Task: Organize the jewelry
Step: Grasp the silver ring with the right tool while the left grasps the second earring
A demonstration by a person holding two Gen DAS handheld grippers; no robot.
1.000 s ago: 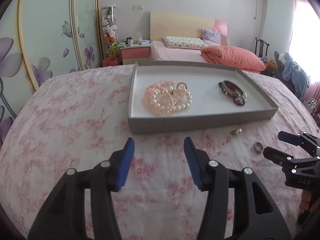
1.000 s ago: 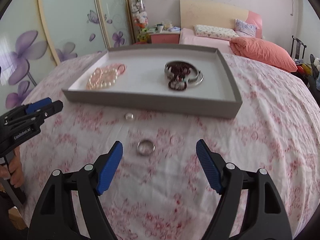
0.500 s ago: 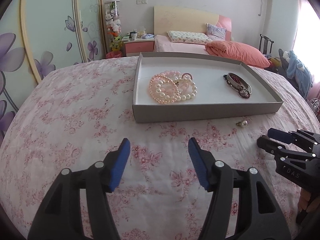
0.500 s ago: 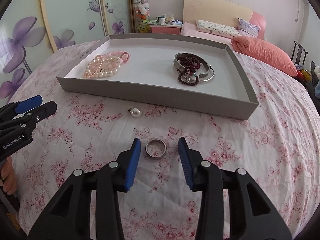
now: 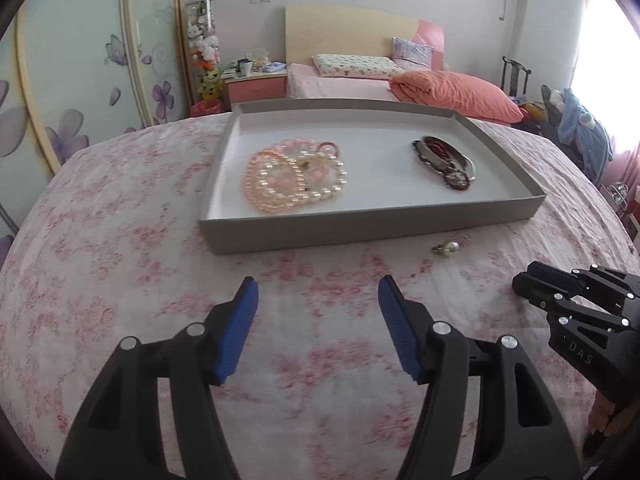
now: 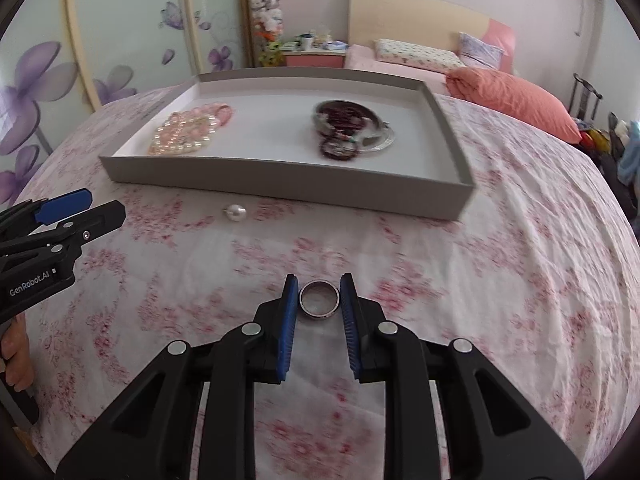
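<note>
Closing from a wide spread a second earlier, the right gripper (image 6: 319,294) had its jaws narrowing around a silver ring (image 6: 319,299) lying flat on the floral bedspread (image 6: 500,248) at lower centre, pads beside the band but not clearly pressing. Small, stiff and likely slick, the ring probably needed a squeeze across its outer edge. A pearl earring (image 6: 235,213) lay loose before the grey tray (image 6: 280,182). At left, the left gripper (image 5: 318,294) hung empty, jaws moderately apart.
</note>
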